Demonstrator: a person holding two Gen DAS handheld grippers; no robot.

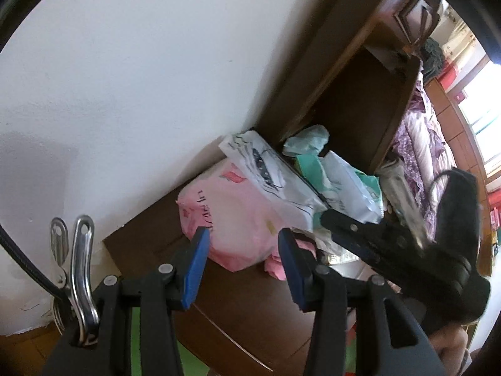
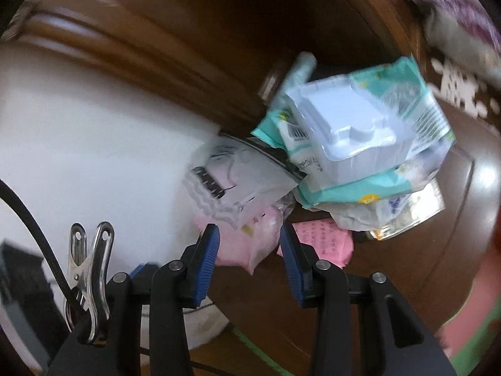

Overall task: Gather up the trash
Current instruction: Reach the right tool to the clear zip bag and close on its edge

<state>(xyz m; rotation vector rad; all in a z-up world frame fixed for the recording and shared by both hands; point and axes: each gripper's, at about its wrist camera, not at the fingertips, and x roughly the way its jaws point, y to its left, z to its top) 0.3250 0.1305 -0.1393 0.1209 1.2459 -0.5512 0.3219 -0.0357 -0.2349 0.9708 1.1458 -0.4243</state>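
Trash (image 2: 313, 163) beyond open hand-held gripper (image 2: 249, 260).

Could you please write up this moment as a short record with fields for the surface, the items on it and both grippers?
Surface: brown wooden nightstand against a white wall
Items: pink bag, white printed bag, teal wipes pack, pink packet
Left gripper: open, empty, pointing at the pink bag
Right gripper: open, empty, over the pile

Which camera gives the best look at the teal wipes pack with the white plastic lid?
The right wrist view. There the wipes pack sits near the middle on top of the pile, its white lid facing the camera, though slightly blurred. In the left wrist view the same pack is seen edge-on, partly hidden behind the white printed bag.
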